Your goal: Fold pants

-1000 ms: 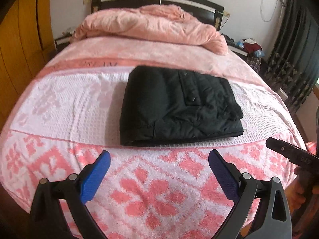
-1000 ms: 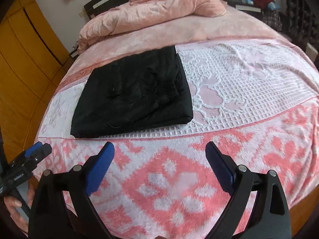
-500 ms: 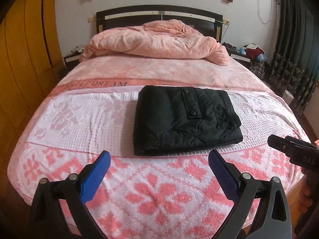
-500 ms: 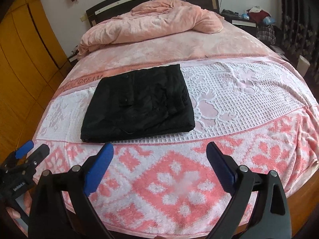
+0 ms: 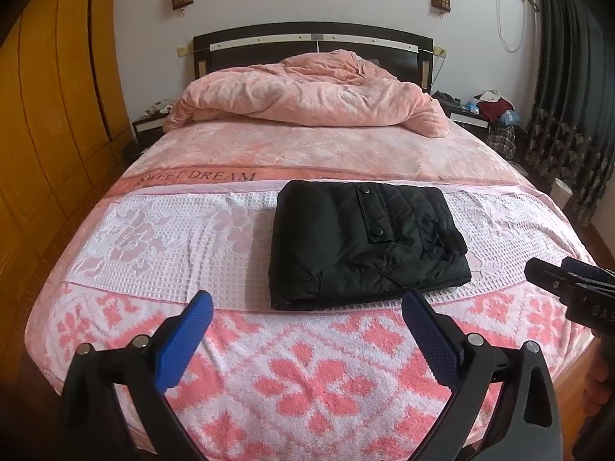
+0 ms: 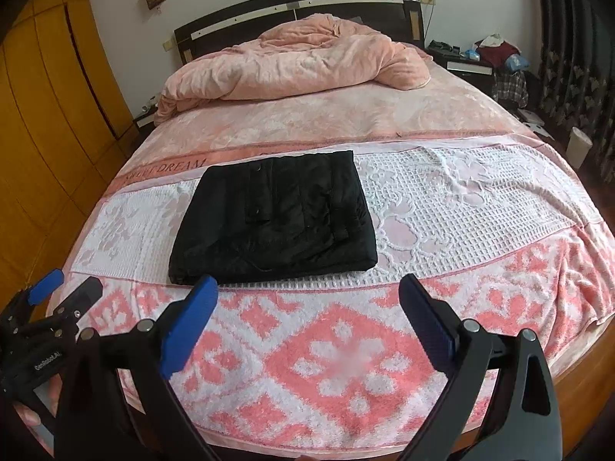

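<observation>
Nearest you, the left gripper (image 5: pixel 307 330) and right gripper (image 6: pixel 307 307) hover above the patterned blanket (image 5: pixel 307 388) at the foot of the bed, apart from the garment; judge this a clear-off position, since no fold appears left to make. Both sets of jaws stand wide apart, holding and touching nothing. Beyond them, the black pants (image 5: pixel 361 242) lie folded into a compact rectangle on the blanket's white band, placed flat so the stack holds its shape. Farthest, a pink duvet (image 5: pixel 307 92) is bunched against the headboard (image 5: pixel 311 38).
</observation>
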The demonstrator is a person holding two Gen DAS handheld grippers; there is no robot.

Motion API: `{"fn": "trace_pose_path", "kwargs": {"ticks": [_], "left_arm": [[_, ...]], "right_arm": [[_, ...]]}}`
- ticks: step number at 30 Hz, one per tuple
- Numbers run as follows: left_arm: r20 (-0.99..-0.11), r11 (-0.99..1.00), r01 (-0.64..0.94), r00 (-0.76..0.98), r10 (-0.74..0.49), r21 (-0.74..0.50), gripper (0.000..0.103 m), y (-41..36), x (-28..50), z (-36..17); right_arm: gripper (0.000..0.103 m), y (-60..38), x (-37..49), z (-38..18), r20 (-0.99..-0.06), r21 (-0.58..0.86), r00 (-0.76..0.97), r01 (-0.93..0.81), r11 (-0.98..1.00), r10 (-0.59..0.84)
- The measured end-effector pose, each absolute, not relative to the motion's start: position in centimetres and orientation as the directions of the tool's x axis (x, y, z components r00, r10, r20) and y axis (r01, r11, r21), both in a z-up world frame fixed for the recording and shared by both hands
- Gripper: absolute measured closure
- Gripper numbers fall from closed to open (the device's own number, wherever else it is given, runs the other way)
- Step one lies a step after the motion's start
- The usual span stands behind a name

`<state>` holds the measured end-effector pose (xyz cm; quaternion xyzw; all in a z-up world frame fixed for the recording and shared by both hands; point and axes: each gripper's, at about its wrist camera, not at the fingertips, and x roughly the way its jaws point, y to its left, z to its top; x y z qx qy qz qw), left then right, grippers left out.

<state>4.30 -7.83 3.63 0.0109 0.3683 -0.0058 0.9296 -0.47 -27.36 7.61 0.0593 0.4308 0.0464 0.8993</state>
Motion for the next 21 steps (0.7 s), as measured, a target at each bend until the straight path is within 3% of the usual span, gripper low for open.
{"fn": "trace_pose_path", "kwargs": {"ticks": [21], "left_arm": [[-0.738, 0.999, -0.004, 0.674, 0.034, 0.043, 0.004, -7.4, 5.3, 0.4]], "right_arm": [[0.008, -27.1, 0.7, 4.3, -0.791, 0.010, 0.611, 0.005, 1.000, 0.005]]}}
